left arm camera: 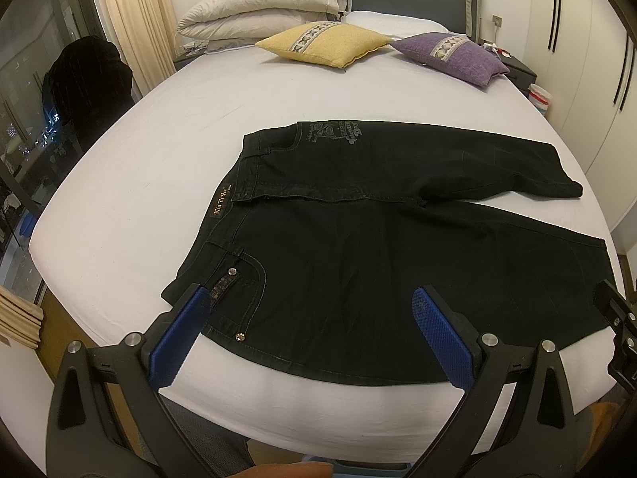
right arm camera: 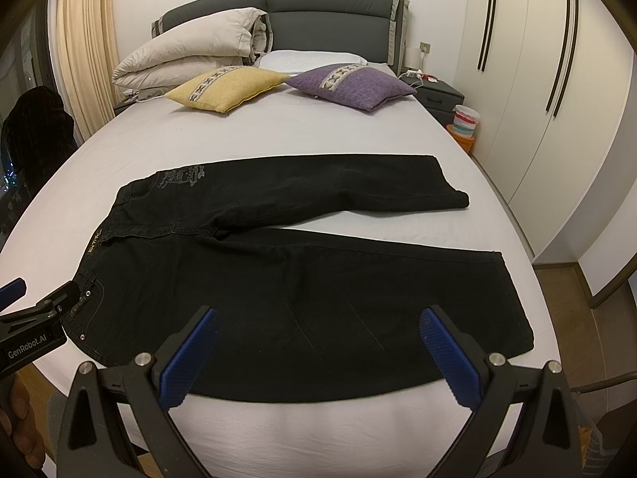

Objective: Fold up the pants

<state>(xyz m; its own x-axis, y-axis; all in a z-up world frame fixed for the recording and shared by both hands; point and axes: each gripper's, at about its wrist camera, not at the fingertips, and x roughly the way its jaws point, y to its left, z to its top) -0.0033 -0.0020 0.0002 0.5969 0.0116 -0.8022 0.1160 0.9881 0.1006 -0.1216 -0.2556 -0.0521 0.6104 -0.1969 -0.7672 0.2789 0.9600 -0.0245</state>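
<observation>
We see black pants (right arm camera: 302, 275) spread flat on the bed (right arm camera: 278, 131). They look thick, floppy and a bit heavy. Left tool (left arm camera: 310, 334) and right tool (right arm camera: 318, 354) are wide open, holding nothing. We think pinching the near leg's edge works best.

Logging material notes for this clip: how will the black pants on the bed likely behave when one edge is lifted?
The pants will probably drape and sag, since they lie flat and follow the bed. The stitched seams and rivets suggest denim, so they are likely fairly heavy and may hold a crease. Both the left gripper and the right gripper are open, so nothing is gripped yet.
</observation>
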